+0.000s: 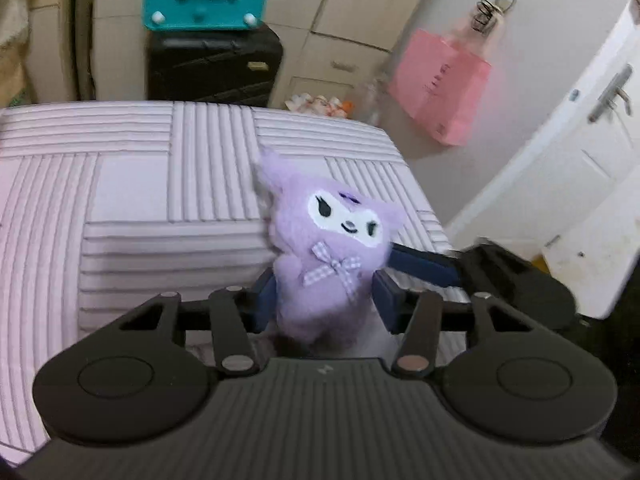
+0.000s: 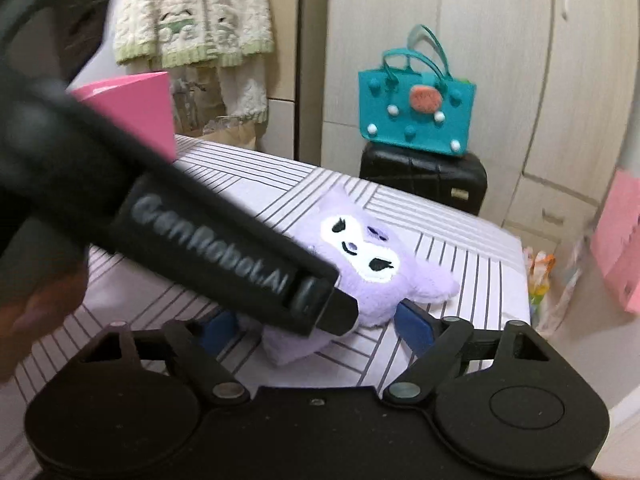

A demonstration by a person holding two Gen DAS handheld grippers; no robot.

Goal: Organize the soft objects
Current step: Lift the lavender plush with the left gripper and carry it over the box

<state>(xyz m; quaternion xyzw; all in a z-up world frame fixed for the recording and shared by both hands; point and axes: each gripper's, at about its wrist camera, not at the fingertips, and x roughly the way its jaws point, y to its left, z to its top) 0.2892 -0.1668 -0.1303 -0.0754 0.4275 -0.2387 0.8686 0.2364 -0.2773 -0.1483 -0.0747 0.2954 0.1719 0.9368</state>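
Each camera sits just behind its own gripper, looking forward and down along the fingers at the striped bed (image 1: 132, 184). The left wrist view faces a white door (image 1: 580, 168) and pink bag (image 1: 440, 84). The right wrist view, partly blocked by what seems to be the other gripper's body, faces the wardrobe (image 2: 500, 60). Both are close to the purple plush (image 1: 332, 248) and share the teal bag (image 2: 416, 116) on its black suitcase (image 2: 424, 176).

purple plush toy (image 2: 372, 268) between open right tongs (image 2: 316, 326), left tongs (image 2: 336, 312) apparently touching
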